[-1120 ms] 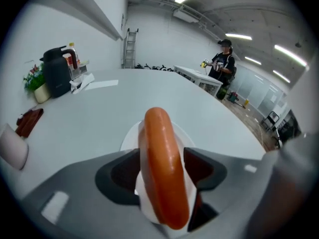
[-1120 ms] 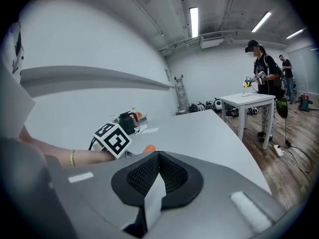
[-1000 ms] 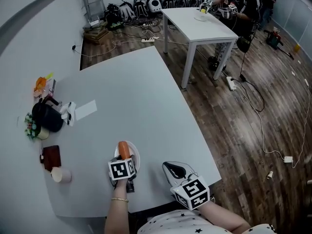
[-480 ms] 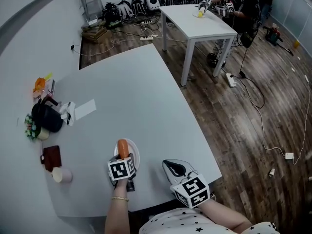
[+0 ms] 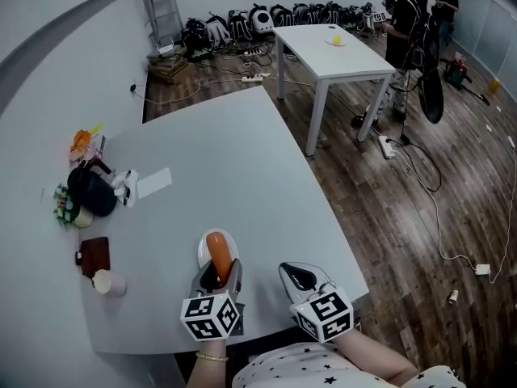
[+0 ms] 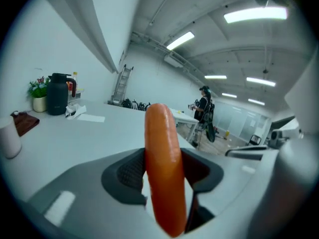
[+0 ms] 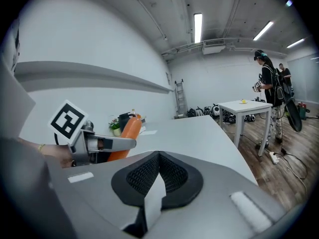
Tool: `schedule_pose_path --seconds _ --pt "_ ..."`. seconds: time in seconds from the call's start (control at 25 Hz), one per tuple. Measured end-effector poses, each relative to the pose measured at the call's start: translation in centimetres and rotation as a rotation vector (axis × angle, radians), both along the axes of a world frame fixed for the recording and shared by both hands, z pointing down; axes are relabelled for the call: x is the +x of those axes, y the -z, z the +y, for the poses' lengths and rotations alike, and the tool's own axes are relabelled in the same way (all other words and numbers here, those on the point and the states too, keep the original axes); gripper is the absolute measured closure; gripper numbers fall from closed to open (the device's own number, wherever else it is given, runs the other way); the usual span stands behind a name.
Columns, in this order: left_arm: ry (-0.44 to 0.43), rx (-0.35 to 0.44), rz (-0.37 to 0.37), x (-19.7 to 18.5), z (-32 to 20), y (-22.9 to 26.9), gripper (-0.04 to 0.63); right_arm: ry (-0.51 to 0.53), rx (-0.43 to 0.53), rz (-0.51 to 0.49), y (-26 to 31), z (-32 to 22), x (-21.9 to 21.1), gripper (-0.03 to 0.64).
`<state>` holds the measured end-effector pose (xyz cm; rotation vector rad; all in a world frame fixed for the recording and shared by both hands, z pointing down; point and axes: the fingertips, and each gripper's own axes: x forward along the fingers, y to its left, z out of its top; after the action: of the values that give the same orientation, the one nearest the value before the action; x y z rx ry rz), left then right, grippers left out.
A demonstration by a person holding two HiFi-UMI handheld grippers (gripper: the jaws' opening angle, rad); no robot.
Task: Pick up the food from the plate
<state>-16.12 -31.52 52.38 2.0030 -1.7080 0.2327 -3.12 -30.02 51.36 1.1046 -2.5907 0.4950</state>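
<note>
An orange sausage (image 5: 216,255) is clamped between the jaws of my left gripper (image 5: 218,275), which is shut on its lower end. In the left gripper view the sausage (image 6: 162,158) stands up between the dark pads (image 6: 130,173), tilted away from me. It hangs above the small white plate (image 5: 202,253) near the table's front edge. My right gripper (image 5: 300,280) rests to the right of the plate, shut with nothing in it (image 7: 158,176). From the right gripper view, the sausage (image 7: 128,129) pokes up out of the left gripper (image 7: 99,144).
At the table's left edge stand a black kettle (image 5: 90,192), a small potted plant (image 5: 66,207), a brown wallet (image 5: 95,255) and a paper cup (image 5: 109,282). A white paper (image 5: 153,182) lies beside the kettle. A second white table (image 5: 327,47) and a person (image 5: 408,23) are far right.
My left gripper has pulled back toward me and closed on the sausage, which is lifted off the plate. The right gripper has stayed put. The person at the far table has stepped away.
</note>
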Motion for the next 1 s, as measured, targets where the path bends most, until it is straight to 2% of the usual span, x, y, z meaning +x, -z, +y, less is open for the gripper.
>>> schedule_pose_path --seconds 0.16,0.32,0.64,1.0 --pt "-0.024 0.096 0.046 2.0 2.5 3.1 0.379 -0.014 0.032 -0.015 1.0 0.6 0.5 0.62" --pt "-0.024 0.141 0.066 3.1 4.3 4.6 0.379 -0.033 0.053 -0.036 1.7 1.3 1.0 0.618" --pt "-0.038 0.161 0.06 3.9 5.2 5.5 0.379 -0.076 0.107 -0.038 3.2 1.8 2.1 0.62" --pt "-0.063 0.175 0.043 5.0 5.0 5.9 0.379 -0.088 0.126 -0.033 3.6 1.7 2.6 0.62"
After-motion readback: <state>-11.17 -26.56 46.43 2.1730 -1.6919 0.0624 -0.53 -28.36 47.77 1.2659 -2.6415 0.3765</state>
